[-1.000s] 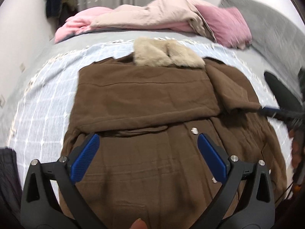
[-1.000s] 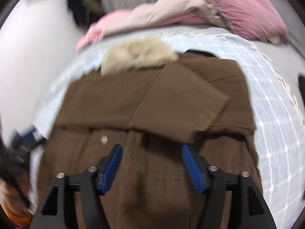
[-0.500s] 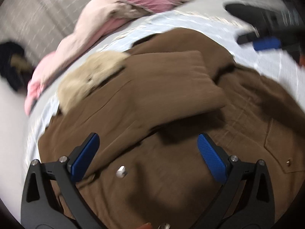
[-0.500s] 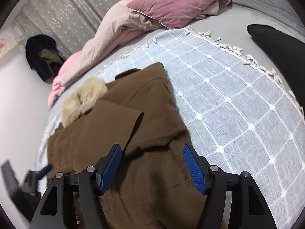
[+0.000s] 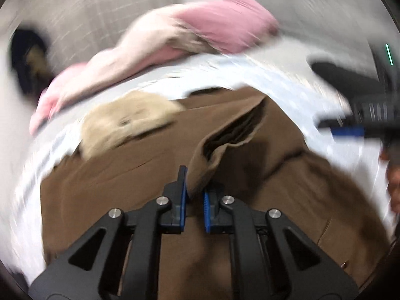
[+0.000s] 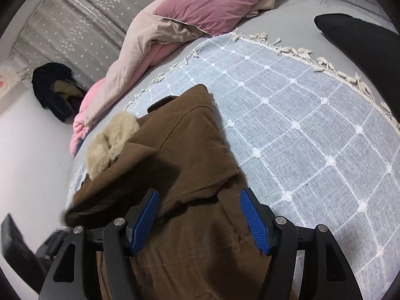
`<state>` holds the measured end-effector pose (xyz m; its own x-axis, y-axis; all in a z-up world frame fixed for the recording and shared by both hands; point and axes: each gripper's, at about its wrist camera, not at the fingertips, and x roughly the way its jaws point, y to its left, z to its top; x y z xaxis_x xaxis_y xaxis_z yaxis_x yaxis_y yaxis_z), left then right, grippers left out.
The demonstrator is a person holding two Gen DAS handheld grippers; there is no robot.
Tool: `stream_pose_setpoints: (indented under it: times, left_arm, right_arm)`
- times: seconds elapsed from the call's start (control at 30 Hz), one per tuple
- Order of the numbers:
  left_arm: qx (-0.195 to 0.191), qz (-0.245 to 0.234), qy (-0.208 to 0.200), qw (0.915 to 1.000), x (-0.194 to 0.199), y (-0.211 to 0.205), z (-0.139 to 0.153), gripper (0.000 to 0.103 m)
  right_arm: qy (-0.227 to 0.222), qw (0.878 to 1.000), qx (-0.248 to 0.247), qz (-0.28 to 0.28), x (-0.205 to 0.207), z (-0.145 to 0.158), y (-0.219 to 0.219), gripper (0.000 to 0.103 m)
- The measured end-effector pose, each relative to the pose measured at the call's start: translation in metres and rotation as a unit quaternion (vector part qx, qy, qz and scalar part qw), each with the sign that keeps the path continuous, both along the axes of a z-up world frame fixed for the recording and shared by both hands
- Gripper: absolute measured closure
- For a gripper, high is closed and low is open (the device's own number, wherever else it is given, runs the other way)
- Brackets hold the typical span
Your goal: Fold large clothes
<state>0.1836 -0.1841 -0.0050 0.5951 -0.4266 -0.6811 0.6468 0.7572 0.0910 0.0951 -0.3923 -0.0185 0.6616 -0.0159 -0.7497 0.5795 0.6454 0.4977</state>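
A brown coat (image 5: 120,190) with a beige fur collar (image 5: 125,125) lies spread on the bed, one sleeve folded across its front. My left gripper (image 5: 196,187) is shut on the end of that sleeve (image 5: 225,145), and the cloth rises in a ridge from the blue pads. The left wrist view is blurred by motion. My right gripper (image 6: 200,195) stands open just above the coat's (image 6: 190,150) right-hand edge, with cloth below the pads and nothing pinched. The fur collar (image 6: 110,145) lies to its upper left. The right gripper (image 5: 350,131) also shows at the right of the left wrist view.
The coat rests on a pale blue checked blanket (image 6: 300,125) with a tasselled fringe. A pink and beige quilt (image 6: 175,25) is heaped at the head of the bed. A black cushion (image 6: 362,40) lies at the far right. Dark clothes (image 6: 52,87) hang by the wall at left.
My left gripper has gone from wide open to shut on the sleeve end and has lifted it. The right gripper swung to the coat's right edge and has since kept still.
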Motion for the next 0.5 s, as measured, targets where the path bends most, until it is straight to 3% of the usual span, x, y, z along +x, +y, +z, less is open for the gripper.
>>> stream_pose_setpoints:
  times: [0.1, 0.17, 0.23, 0.27, 0.33, 0.37, 0.5]
  left_arm:
    - [-0.059, 0.094, 0.091, 0.9896, 0.043, 0.059, -0.013, 0.088]
    - [-0.064, 0.138, 0.170, 0.9737, 0.067, 0.095, -0.039, 0.076]
    - [-0.050, 0.157, 0.213, 0.9632, 0.077, 0.121, -0.060, 0.064]
    - [-0.046, 0.160, 0.216, 0.9620, 0.078, 0.129, -0.064, 0.060]
    - [-0.067, 0.155, 0.214, 0.9620, 0.078, 0.141, -0.061, 0.040]
    - [-0.079, 0.152, 0.211, 0.9624, 0.077, 0.143, -0.057, 0.036]
    - [-0.085, 0.138, 0.198, 0.9666, 0.092, 0.127, -0.047, 0.033]
  right_arm:
    - [0.002, 1.000, 0.005, 0.001, 0.001, -0.004, 0.000, 0.035]
    - [0.005, 1.000, 0.008, 0.003, 0.002, -0.006, 0.002, 0.035]
    - [0.007, 1.000, 0.012, 0.006, 0.005, -0.008, 0.004, 0.035]
    - [0.007, 1.000, 0.013, 0.008, 0.006, -0.008, 0.005, 0.035]
    - [0.005, 1.000, 0.014, 0.008, 0.008, -0.008, 0.007, 0.035]
    - [0.005, 1.000, 0.014, 0.008, 0.009, -0.007, 0.008, 0.035]
    - [0.007, 1.000, 0.019, 0.005, 0.012, -0.008, 0.011, 0.034]
